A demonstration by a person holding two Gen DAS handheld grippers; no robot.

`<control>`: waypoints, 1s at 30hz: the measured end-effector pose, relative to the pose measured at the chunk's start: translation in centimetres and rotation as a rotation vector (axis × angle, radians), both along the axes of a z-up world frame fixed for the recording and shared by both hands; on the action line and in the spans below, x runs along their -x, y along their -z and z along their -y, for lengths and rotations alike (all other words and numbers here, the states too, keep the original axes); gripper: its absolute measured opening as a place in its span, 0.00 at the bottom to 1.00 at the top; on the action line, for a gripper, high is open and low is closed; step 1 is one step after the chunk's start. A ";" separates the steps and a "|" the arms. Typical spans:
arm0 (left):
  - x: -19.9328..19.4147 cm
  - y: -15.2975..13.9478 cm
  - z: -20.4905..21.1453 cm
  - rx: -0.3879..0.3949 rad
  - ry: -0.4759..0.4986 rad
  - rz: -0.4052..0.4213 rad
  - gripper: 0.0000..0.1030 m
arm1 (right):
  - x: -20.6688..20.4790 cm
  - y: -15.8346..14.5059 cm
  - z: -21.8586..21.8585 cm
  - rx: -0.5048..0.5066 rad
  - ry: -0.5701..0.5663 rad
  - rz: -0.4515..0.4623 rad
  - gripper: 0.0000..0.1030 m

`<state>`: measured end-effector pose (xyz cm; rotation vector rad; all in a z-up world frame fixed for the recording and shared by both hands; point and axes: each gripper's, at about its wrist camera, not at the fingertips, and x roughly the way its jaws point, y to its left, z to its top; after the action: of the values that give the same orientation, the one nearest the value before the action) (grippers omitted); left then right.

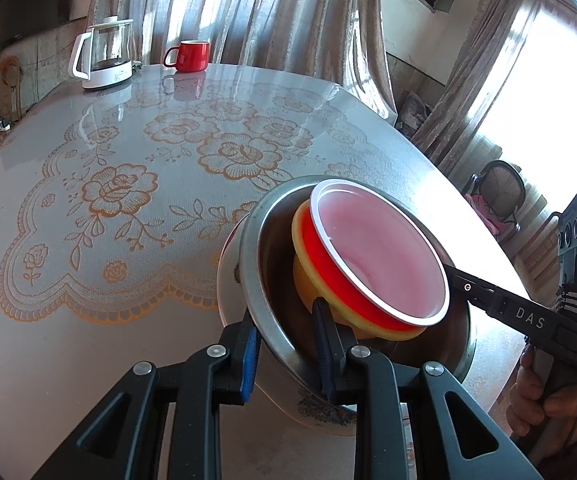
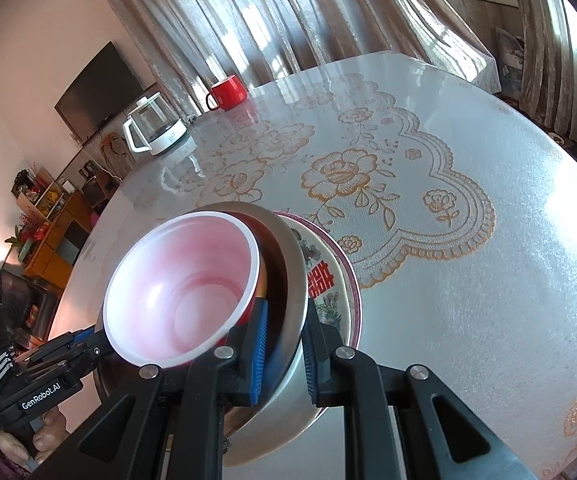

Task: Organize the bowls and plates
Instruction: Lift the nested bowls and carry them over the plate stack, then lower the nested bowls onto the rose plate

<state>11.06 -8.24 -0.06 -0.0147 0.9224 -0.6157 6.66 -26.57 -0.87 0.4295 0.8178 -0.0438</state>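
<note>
A nested stack sits near the table's front edge: a patterned white plate (image 2: pixel 328 280) underneath, a steel bowl (image 1: pixel 272 248) on it, a yellow bowl (image 1: pixel 308 280) inside that, and a red bowl with a white inside (image 1: pixel 380 256) on top. My left gripper (image 1: pixel 286 348) is shut on the steel bowl's near rim, one finger inside and one outside. My right gripper (image 2: pixel 284 350) is shut on the steel bowl's (image 2: pixel 292 280) opposite rim, beside the red bowl (image 2: pixel 184 288). Each gripper also shows in the other's view: the right one (image 1: pixel 456 280), the left one (image 2: pixel 84 336).
A round table with a glass top over a lace floral cloth (image 1: pixel 128 168). At its far side stand a glass kettle with a white base (image 1: pixel 104 56) and a red mug (image 1: pixel 190 55). Curtains hang behind. A chair (image 1: pixel 500 192) stands to the right.
</note>
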 end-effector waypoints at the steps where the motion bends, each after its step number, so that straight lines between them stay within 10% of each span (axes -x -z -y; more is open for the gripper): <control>1: 0.0 0.0 0.0 0.001 0.001 -0.001 0.24 | 0.0 0.0 0.0 0.001 0.001 0.000 0.15; 30: 1.0 0.0 0.2 0.005 0.018 0.007 0.28 | 1.4 -0.6 0.1 0.032 0.031 0.028 0.13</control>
<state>10.04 -8.45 -0.08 -0.0089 0.9155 -0.6341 5.22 -26.62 -0.30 0.4113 0.7817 -0.0790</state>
